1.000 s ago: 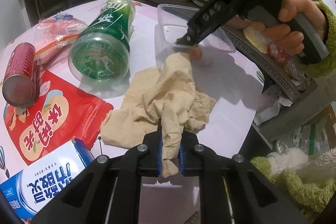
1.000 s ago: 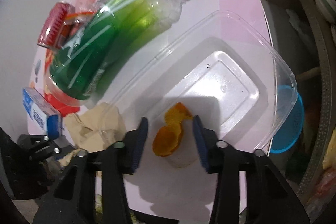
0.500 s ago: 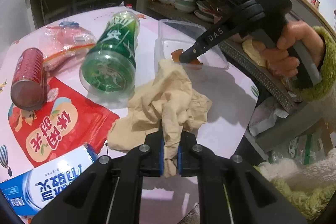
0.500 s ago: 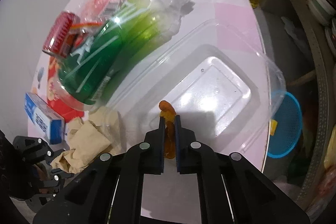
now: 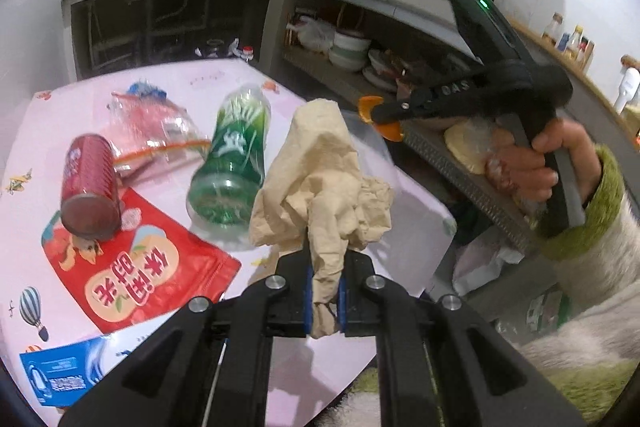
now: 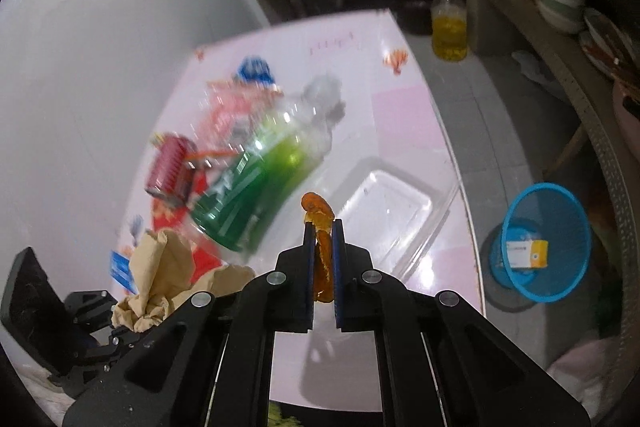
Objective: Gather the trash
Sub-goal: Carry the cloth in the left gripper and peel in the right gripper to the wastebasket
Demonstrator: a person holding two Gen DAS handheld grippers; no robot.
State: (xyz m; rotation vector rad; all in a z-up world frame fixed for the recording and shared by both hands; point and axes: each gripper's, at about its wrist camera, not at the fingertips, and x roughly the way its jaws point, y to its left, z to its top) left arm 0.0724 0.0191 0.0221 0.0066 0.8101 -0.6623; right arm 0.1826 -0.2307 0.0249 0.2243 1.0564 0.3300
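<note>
My left gripper (image 5: 323, 297) clamps the crumpled tan paper (image 5: 320, 179), my right gripper (image 6: 322, 267) pinches an orange peel (image 6: 318, 211) — both clear above the pink table (image 6: 400, 123), near its edge; blue basket (image 6: 544, 239) on the floor beyond.

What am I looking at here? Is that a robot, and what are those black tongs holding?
No robot: a person holds a hand-held gripper in each hand, each carrying a camera that looks along its two fingers. The left hand-held gripper is shut on a crumpled brown paper. The right hand-held gripper is shut on an orange peel. On the pink table lie a green bottle, a red can, a red snack bag, a blue carton and a clear tray. A blue bin stands on the floor.
</note>
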